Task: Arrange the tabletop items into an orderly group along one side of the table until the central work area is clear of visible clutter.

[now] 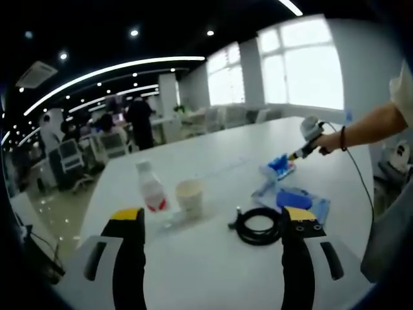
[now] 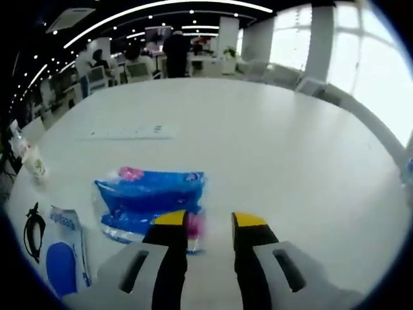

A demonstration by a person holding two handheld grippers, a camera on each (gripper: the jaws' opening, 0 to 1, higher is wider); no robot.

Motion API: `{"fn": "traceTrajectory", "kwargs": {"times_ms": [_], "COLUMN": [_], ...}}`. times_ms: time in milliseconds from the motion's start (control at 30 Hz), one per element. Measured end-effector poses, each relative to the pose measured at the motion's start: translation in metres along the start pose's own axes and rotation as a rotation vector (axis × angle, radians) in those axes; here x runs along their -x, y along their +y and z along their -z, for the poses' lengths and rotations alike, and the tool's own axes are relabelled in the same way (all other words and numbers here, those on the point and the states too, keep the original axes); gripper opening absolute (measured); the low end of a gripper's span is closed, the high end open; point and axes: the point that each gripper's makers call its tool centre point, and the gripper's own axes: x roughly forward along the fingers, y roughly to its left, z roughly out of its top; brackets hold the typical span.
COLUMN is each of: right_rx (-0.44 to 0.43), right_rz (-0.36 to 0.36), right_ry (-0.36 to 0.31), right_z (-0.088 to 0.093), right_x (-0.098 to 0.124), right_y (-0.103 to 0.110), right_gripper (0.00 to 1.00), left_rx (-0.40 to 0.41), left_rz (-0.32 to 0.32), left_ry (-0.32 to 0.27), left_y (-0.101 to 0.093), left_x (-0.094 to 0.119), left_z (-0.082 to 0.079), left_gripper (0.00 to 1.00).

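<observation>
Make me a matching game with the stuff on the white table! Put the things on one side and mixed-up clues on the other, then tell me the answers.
Things:
1. bottle
2. paper cup
3. black cable
4. blue packet

Clues:
A. coiled in a ring, lying flat on the table
B. crinkly, lying in front of the right gripper
C. standing upright, with a red label
D. pale, open at the top, standing beside the bottle

Answers: 1-C, 2-D, 3-A, 4-B
</observation>
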Motion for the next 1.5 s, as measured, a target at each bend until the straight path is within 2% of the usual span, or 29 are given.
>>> {"fn": "traceTrajectory", "kwargs": {"times_ms": [133,233,400,667,767,933,1100,1167,1267,1367,1500], "right_rx": [-0.03,-0.051,-0.08,-0.121,-0.124,-0.127,-0.118,-0.129,-0.137,-0.172,-0.215], "right_rz": [-0.012,-0.046,-0.106,-0.123,-0.127,-0.142,-0.159,-0.152,-0.166,-0.189,-0.217], "right_ry": [0.003,-0.046,-0.071,-0.082,-0.085,-0.079,-0.087,-0.082,-0.098,-0.074,-0.065], "right_z": [0.004,-0.003,-0.003,-0.001,0.0,0.005,0.01,0.014,0.019,0.031,0.044], "right_x": [0.006,0.011,0.023,0.044,0.054,0.074,0.094,0.101,0.112,0.124,0.139], "right_y": [0.003,0.009,0.025,0.041,0.047,0.057,0.069,0.07,0.076,0.084,0.094], "right_gripper": [0.41,0.48,0.61,0.79,0.81,0.87,0.92,0.98,0.99,0.99,0.99], "left_rx": [0.01,0.025,0.038,0.038,0.035,0.109,0.111,0.129,0.135,0.129,0.088], "left_rz": [0.012,0.014,0.016,0.015,0.023,0.088,0.119,0.143,0.157,0.161,0.207], "left_ry": [-0.014,-0.021,-0.033,-0.027,-0.028,-0.043,-0.056,-0.056,-0.044,-0.082,-0.079], "left_y": [-0.002,-0.001,-0.001,-0.001,-0.003,-0.015,-0.023,-0.029,-0.034,-0.037,-0.043], "left_x": [0.001,0.001,0.003,0.002,0.001,-0.001,-0.004,-0.006,-0.009,-0.013,-0.024], "left_z": [-0.003,-0.004,-0.006,-0.002,-0.003,-0.004,-0.006,-0.003,0.0,-0.009,-0.016], "left_gripper": [0.84,0.84,0.86,0.9,0.91,0.95,0.98,0.98,0.97,0.98,0.98]}}
